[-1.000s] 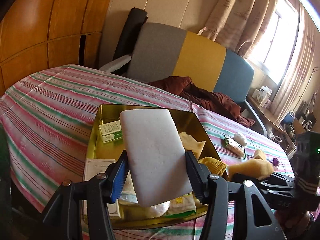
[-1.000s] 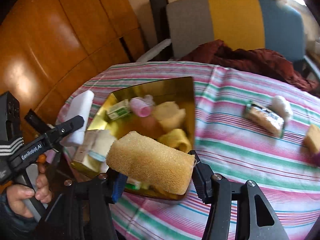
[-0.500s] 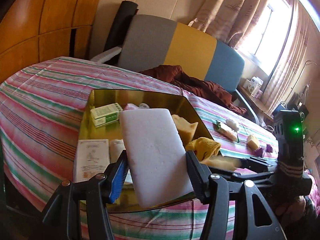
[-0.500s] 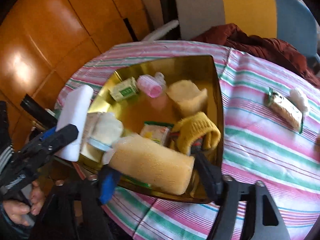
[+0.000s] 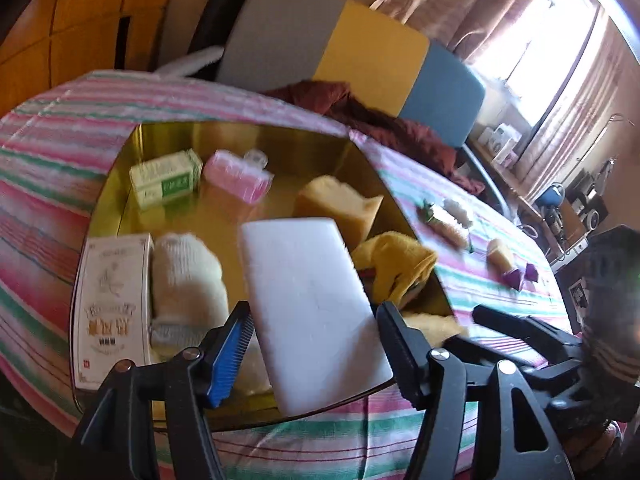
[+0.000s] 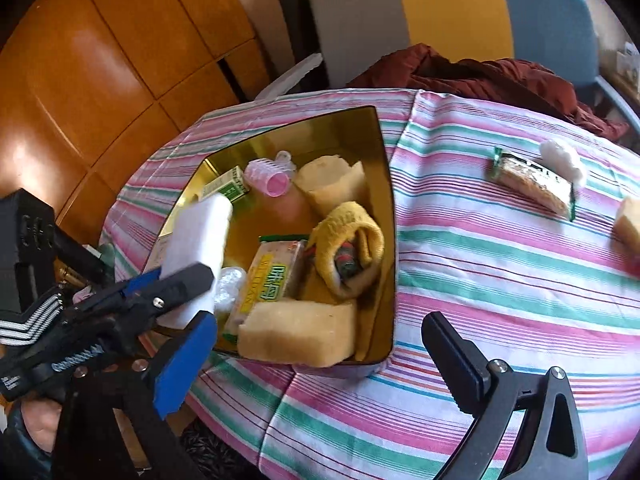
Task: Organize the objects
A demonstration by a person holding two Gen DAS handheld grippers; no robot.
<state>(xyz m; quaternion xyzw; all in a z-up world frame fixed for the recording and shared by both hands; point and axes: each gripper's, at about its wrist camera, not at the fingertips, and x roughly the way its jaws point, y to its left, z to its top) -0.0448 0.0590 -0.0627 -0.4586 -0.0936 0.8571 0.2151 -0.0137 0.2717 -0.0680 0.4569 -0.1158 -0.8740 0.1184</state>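
Striped pink, green and white cloth (image 6: pixel 500 280) covers the table. On it stands a gold tin (image 6: pixel 386 184), holding a green box (image 5: pixel 166 178), a pink curler (image 6: pixel 266 178), a yellow cloth (image 6: pixel 348 236) and a snack pack (image 6: pixel 270 276). A tan sponge (image 6: pixel 298 334) lies at the tin's near edge, clear of the right gripper (image 6: pixel 316 356), whose jaws are opening wide with nothing between them. The left gripper (image 5: pixel 314 354) hangs over the tin; its jaws are opening, the white sponge (image 5: pixel 312 312) between them, gaps showing at both pads. A wrapped bar (image 6: pixel 534 184) lies well apart on the cloth.
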